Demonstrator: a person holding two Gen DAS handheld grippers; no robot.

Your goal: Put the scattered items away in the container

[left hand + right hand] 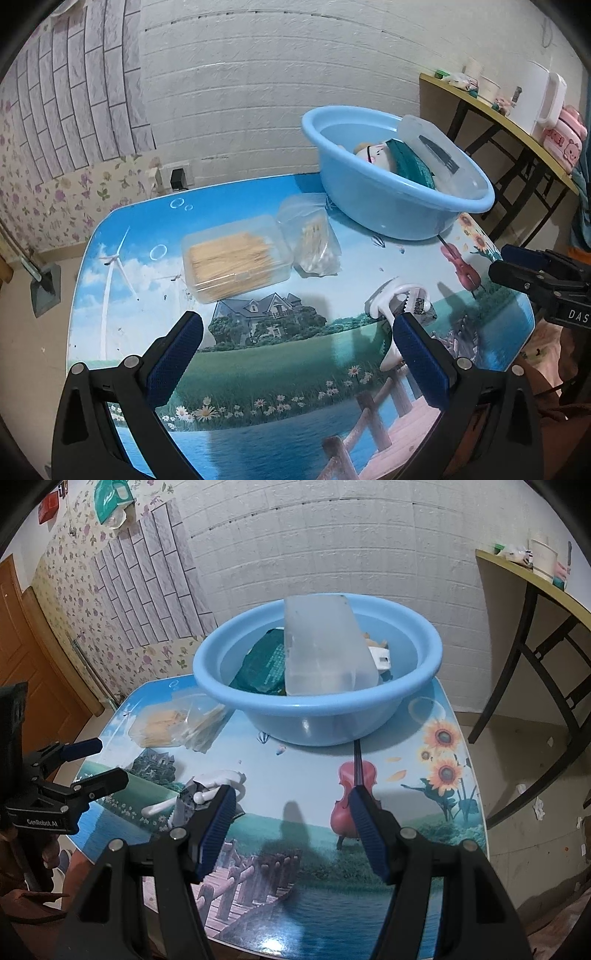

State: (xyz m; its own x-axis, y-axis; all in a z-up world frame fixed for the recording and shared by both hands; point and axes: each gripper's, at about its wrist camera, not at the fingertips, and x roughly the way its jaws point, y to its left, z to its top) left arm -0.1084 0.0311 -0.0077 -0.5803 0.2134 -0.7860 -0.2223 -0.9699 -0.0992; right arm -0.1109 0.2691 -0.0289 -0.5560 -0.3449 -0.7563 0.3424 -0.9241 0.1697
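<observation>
My left gripper (295, 354) hangs wide apart and empty over the bench (258, 369), aimed towards the clear box of sticks (234, 256) and the little bag (314, 236) beside it, both not yet tidied. My right gripper (291, 827) is also parted with nothing in it, next to the white clip (218, 786), which lies on what may be a foil packet. The blue basin (317, 716) at the back already holds a frosted lid leaning on its rim, a green pouch and a small toy.
</observation>
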